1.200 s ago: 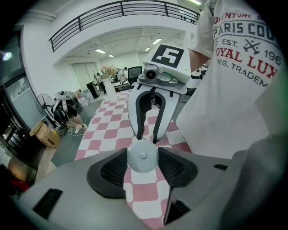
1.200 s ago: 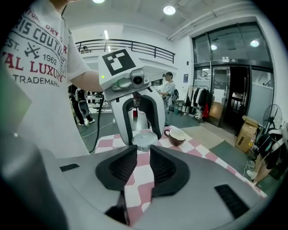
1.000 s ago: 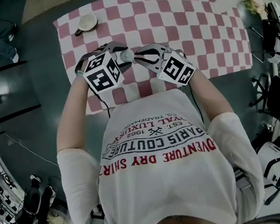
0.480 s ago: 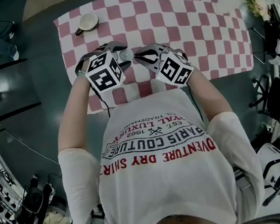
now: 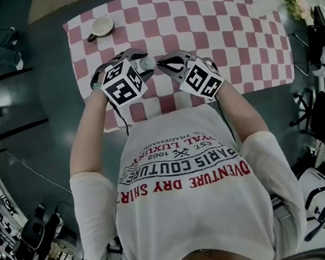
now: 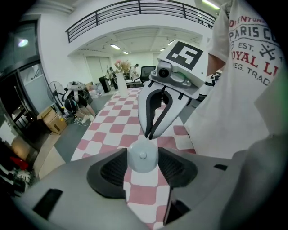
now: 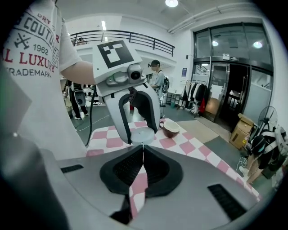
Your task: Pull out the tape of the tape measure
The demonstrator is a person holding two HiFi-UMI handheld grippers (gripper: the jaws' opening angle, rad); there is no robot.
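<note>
A small round pale-grey tape measure (image 5: pixel 147 63) is being held above the bench (image 5: pixel 227 27), which is being covered by a red-and-white chequered cloth. The case is being clamped by the left gripper (image 6: pixel 142 158): its two dark pads are being pressed against opposite sides of the round body, and the flat face with its small centre stud is being turned towards that gripper's camera.

The right gripper (image 7: pixel 143 152) is being held just beside the left gripper, tip to tip with it, directly in front of the case. Its jaws are being kept together, and a thin white tape end (image 7: pixel 143 149) that is coming out of the case is being pinched between the pads. Only a very short piece of tape is being shown between the case and the right gripper, so the tape is hardly being drawn out yet.

Both grippers are being pointed downwards and away from the person's white printed T-shirt (image 5: pixel 188 210).

Well beyond the left gripper, near the far corner of the bench, a brown bowl with a pale inside (image 5: pixel 101 26) is being left standing. Far beyond the right gripper, at the opposite far corner, a white vase of flowers (image 5: pixel 267 1) is being left standing.
</note>
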